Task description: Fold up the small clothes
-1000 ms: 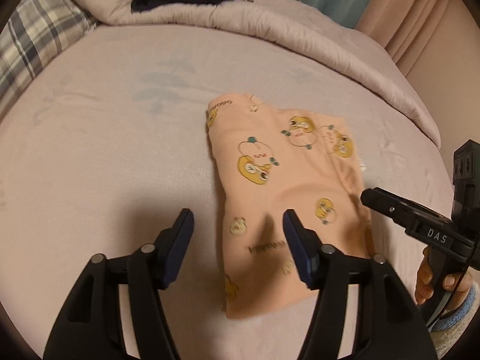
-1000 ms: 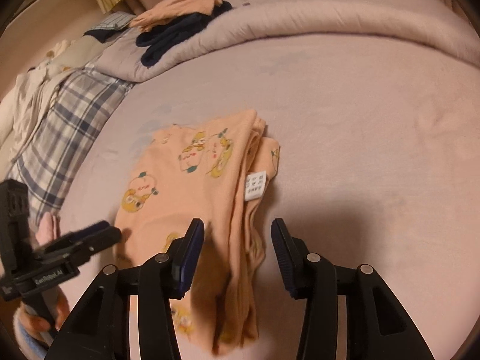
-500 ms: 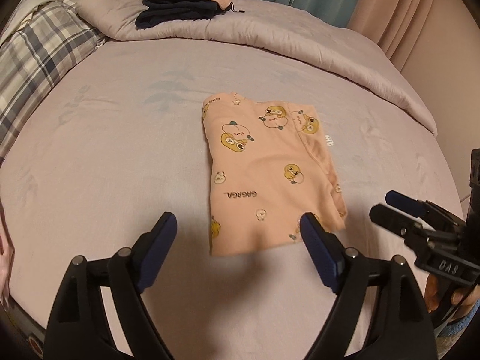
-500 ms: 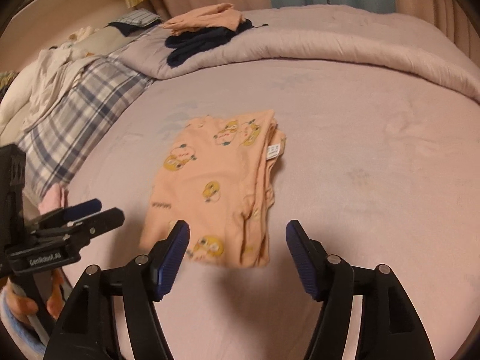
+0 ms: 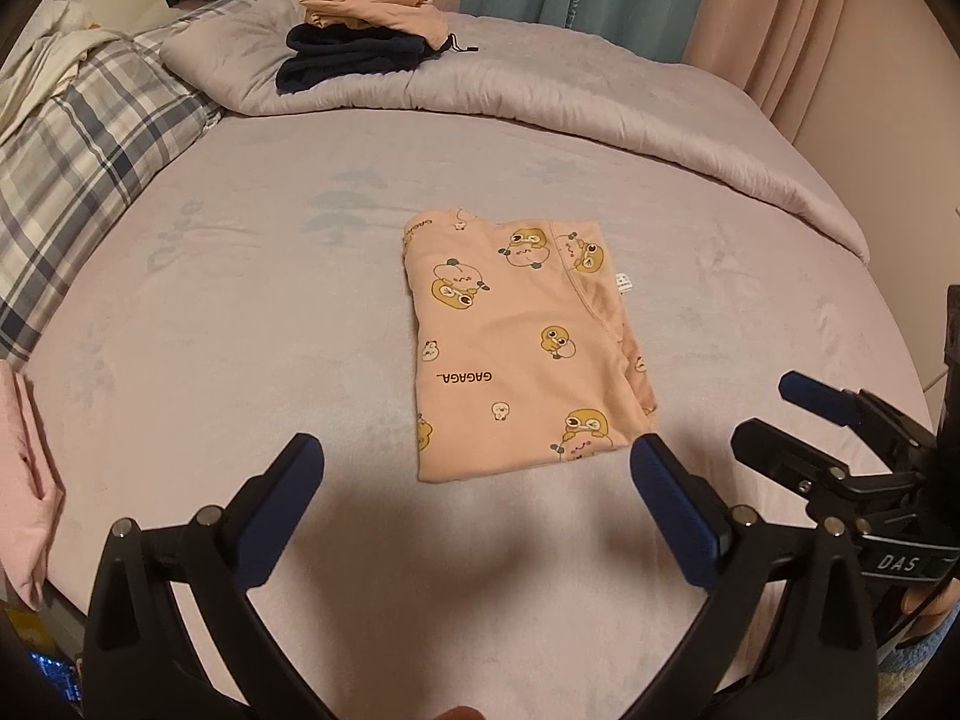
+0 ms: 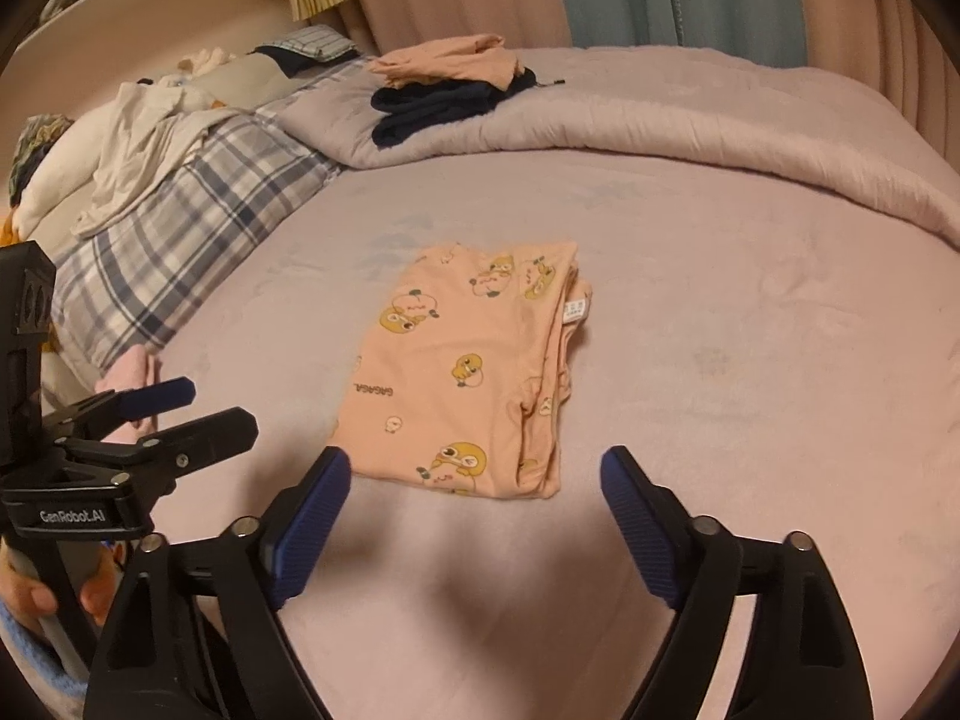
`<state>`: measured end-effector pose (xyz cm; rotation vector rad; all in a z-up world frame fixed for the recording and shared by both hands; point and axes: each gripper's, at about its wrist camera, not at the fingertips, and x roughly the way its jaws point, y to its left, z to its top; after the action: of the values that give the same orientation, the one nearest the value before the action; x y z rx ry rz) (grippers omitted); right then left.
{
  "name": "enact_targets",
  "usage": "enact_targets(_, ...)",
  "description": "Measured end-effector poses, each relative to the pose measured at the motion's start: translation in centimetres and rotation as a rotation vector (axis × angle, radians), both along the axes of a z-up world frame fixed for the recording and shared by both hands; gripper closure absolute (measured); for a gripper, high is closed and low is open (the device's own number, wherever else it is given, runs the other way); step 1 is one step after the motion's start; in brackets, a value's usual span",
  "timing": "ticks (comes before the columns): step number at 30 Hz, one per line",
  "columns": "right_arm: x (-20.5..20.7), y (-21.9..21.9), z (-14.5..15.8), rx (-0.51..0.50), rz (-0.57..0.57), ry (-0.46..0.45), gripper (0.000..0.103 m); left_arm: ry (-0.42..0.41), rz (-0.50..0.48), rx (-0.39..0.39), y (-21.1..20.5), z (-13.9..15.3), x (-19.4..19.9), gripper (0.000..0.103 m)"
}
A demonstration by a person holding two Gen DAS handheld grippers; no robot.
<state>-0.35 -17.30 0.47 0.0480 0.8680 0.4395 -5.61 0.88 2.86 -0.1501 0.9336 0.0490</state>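
Observation:
A peach garment (image 5: 516, 348) printed with yellow cartoon ducks lies folded into a flat rectangle in the middle of the lilac bed sheet (image 5: 240, 330). Its white label sticks out at the right edge. My left gripper (image 5: 474, 456) hovers over the garment's near edge, jaws opening wide, with nothing between the pads. In the right wrist view the same garment (image 6: 462, 372) lies ahead of my right gripper (image 6: 474, 462), whose jaws are also opening and hold nothing. Each gripper shows in the other's view: the right gripper (image 5: 774, 414) at the right, the left gripper (image 6: 210, 405) at the left.
A stack of folded clothes (image 5: 366, 36), peach over navy, rests on the rolled lilac duvet (image 5: 600, 96) at the far side. A plaid pillow (image 5: 78, 144) and loose white clothes (image 6: 138, 138) lie at the far left. A pink cloth (image 5: 24, 480) hangs at the left bed edge.
Both grippers have pulled back and up from the garment while their jaws spread wider. The garment now lies flat and free on the sheet, farther from the fingers.

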Motion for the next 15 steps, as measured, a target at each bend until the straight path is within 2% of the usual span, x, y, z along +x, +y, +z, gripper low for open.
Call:
enact_targets(6, -0.6, 0.3, 0.8, -0.005, 0.018, -0.039, 0.003, 0.008, 0.019, 0.040, -0.3, 0.4, -0.6, 0.001)
enact_targets(15, -1.5, 0.6, 1.8, -0.047, 0.025, -0.087, 0.001, 0.015, 0.023, 0.062, -0.5, 0.9, -1.3, 0.001)
